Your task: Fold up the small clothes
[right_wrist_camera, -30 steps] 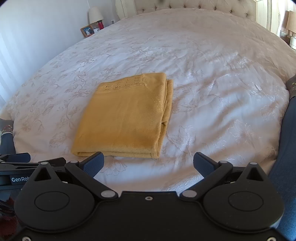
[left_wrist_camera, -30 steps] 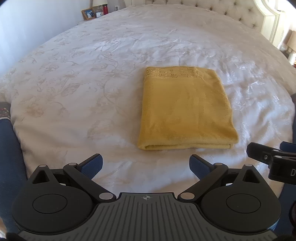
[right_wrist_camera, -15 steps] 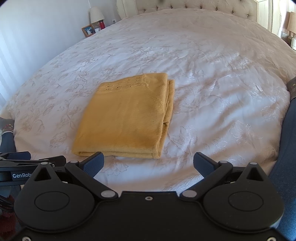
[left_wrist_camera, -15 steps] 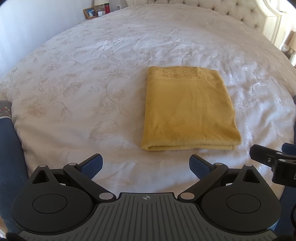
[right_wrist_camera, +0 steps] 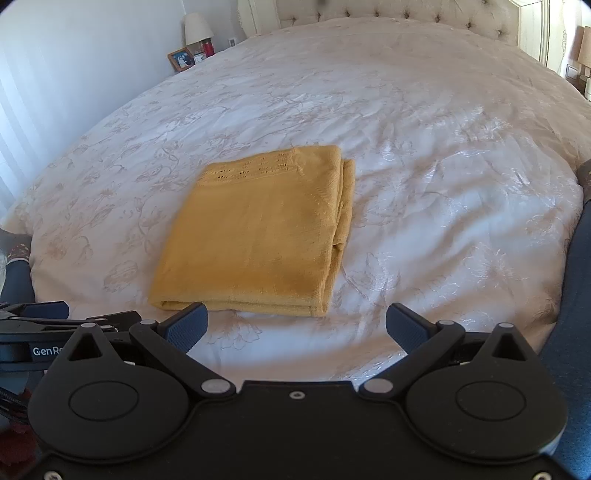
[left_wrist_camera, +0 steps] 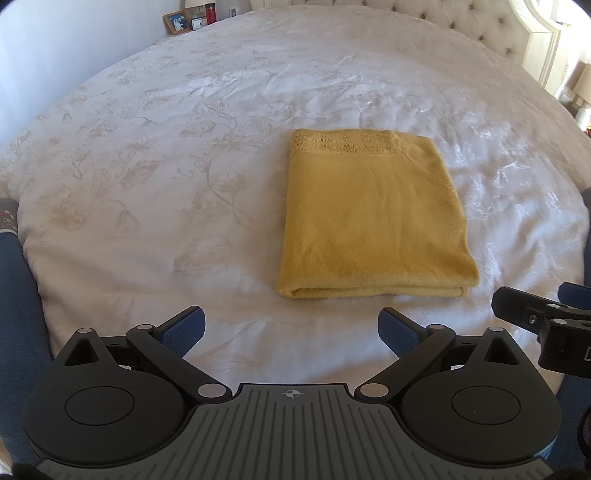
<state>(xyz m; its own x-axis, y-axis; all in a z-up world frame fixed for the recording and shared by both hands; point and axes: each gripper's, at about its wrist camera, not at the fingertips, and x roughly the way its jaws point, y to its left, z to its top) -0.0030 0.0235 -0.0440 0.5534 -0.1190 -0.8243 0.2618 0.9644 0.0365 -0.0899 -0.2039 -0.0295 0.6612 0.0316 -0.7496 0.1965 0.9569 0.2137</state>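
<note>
A mustard-yellow knit garment (left_wrist_camera: pixel 373 221) lies folded into a neat rectangle on the white bedspread (left_wrist_camera: pixel 166 166), with a lace-pattern band along its far edge. It also shows in the right wrist view (right_wrist_camera: pixel 258 232), its stacked layers visible along its right side. My left gripper (left_wrist_camera: pixel 291 328) is open and empty, held back from the garment's near edge. My right gripper (right_wrist_camera: pixel 295 325) is open and empty, just short of the garment's near edge. Neither gripper touches the cloth.
The bedspread (right_wrist_camera: pixel 443 166) has a faint floral pattern. A tufted headboard (left_wrist_camera: pixel 461 22) stands at the far end. A nightstand with a picture frame (right_wrist_camera: pixel 181 59), a red candle and a lamp (right_wrist_camera: pixel 197 26) is at the far left. The person's blue-clad legs (left_wrist_camera: pixel 18 314) flank the near corners.
Both grippers have stayed open and have barely shifted. The garment lies the same way, only slightly nearer the middle of the left wrist view.
</note>
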